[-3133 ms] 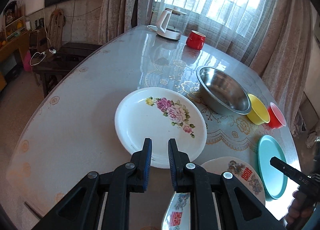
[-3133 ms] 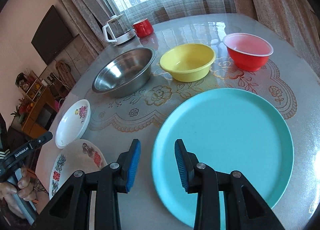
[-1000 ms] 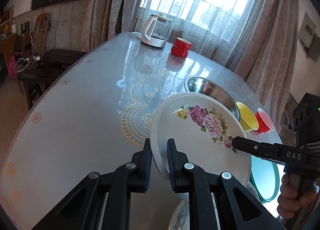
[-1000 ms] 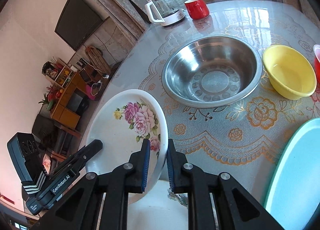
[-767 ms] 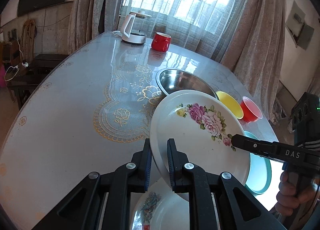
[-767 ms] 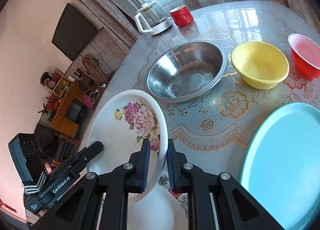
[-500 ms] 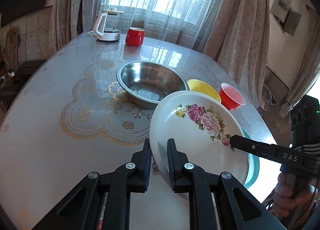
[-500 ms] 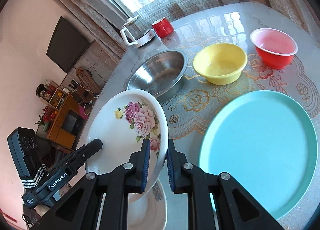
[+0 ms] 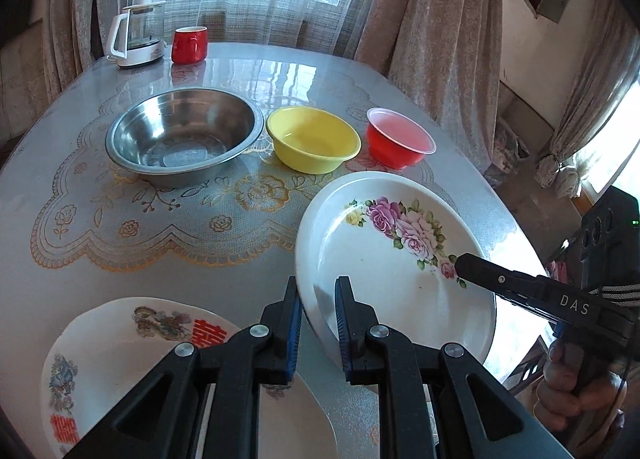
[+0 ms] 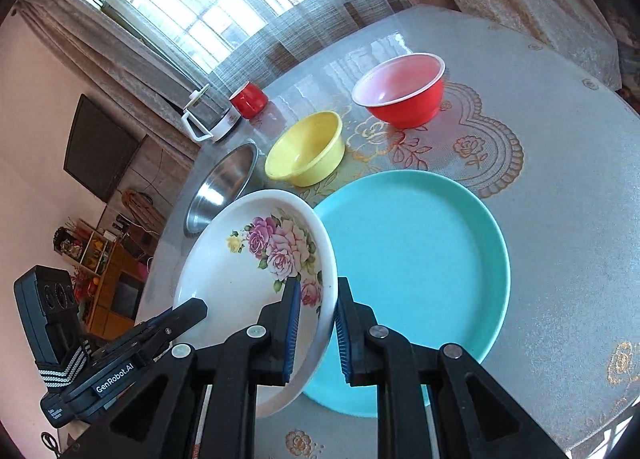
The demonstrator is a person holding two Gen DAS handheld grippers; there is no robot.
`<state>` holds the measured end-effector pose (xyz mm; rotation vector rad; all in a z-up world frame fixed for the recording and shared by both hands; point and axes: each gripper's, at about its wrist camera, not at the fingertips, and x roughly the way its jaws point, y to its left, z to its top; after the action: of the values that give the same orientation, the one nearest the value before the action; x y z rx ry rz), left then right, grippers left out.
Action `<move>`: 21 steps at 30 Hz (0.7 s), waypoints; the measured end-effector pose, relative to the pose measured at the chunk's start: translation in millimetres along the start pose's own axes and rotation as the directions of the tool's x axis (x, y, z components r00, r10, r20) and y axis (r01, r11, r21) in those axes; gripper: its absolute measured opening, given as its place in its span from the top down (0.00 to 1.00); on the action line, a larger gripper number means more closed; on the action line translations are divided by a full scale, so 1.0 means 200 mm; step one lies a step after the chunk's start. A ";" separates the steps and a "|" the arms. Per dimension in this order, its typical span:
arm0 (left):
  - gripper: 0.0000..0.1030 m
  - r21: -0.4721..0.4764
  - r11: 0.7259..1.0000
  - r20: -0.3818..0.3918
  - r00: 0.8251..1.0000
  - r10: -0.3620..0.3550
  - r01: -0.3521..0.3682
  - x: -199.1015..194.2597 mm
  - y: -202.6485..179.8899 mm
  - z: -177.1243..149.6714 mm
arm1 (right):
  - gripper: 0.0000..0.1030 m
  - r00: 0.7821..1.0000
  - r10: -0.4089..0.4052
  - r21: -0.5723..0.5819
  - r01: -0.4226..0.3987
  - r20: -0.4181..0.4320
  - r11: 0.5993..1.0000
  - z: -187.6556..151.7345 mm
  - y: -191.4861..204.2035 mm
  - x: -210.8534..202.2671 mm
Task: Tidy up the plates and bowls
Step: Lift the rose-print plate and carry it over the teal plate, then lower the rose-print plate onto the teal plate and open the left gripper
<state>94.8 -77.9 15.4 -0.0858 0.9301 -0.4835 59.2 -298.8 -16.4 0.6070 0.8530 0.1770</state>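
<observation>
A white rose-patterned plate (image 9: 396, 255) is held in the air between both grippers. My left gripper (image 9: 318, 323) is shut on its near-left rim. My right gripper (image 10: 316, 323) is shut on the opposite rim of the same plate (image 10: 256, 259), and it also shows in the left wrist view (image 9: 464, 263). The plate hangs over the left part of a teal plate (image 10: 416, 243) lying on the table. A second white plate with red characters (image 9: 120, 351) lies at the table's near left.
A steel bowl (image 9: 184, 135), a yellow bowl (image 9: 312, 139) and a red bowl (image 9: 398, 139) stand in a row behind. A red mug (image 9: 189, 44) and a white kettle (image 9: 138, 35) stand at the far edge by the curtains. The table's right edge (image 9: 516, 227) is close.
Both grippers closed on the rose plate, lifted it off the table and carried it rightward, from beside the steel bowl to above the teal plate.
</observation>
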 end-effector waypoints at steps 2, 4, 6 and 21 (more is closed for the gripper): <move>0.84 -0.005 1.000 -0.023 1.000 -0.002 0.002 0.03 -0.03 0.00 | 0.83 1.000 -0.010 0.020 0.010 0.001 1.000 0.00 -0.05 0.00; 0.84 -0.008 1.000 -0.040 0.999 -0.003 0.003 0.07 -0.06 0.01 | 0.83 1.000 -0.027 0.028 0.027 0.011 0.999 0.00 -0.07 0.00; 0.84 0.000 1.000 -0.049 0.999 0.009 -0.009 0.10 -0.09 0.01 | 0.83 0.999 -0.039 0.033 0.038 0.016 0.999 0.00 -0.11 0.00; 0.83 0.035 0.997 -0.149 0.986 0.071 -0.066 0.36 -0.17 0.00 | 0.83 0.986 -0.168 0.022 0.168 0.016 0.986 0.00 -0.27 0.09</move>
<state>118.0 -140.5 -29.6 0.0103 1.0693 -0.4445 66.1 -335.2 -59.2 0.5522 0.8849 0.0093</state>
